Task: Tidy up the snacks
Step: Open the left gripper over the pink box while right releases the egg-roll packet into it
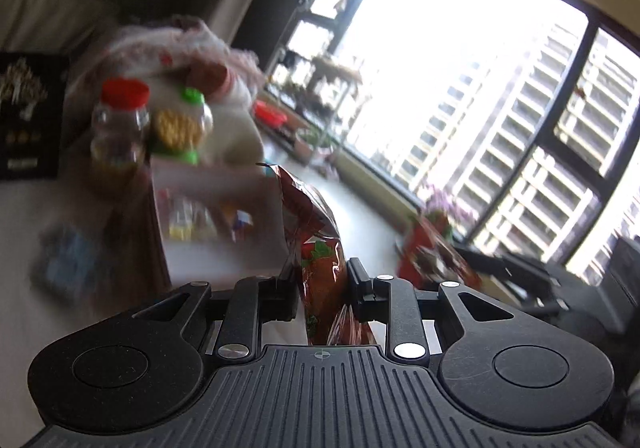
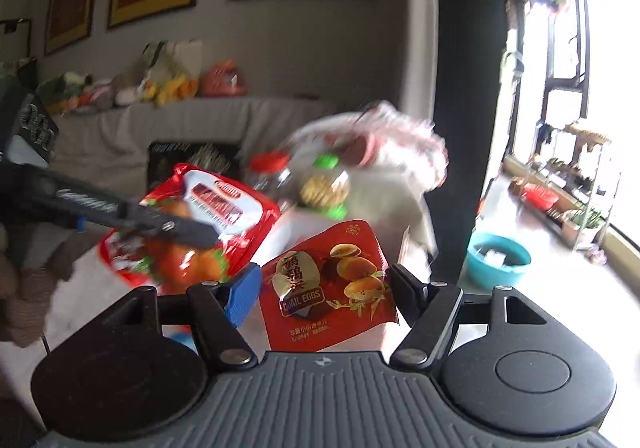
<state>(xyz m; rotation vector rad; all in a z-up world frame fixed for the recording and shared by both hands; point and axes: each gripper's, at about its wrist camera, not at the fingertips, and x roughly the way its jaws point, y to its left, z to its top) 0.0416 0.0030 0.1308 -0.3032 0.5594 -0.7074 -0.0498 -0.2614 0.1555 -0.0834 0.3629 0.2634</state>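
Foil crinkles in both my grips: my left gripper (image 1: 322,280) is pinched tight on the red snack bag (image 1: 316,232), my right gripper (image 2: 324,288) clamped across the quail eggs pouch (image 2: 332,288). Both packs hang in the air ahead of the table's jars (light, slippery, easily crushed), so I judge the sealed edges the safest hold.

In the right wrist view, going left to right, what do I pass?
Left gripper shut on the red snack bag → quail eggs pouch between the right gripper pads → blue basin on the floor.
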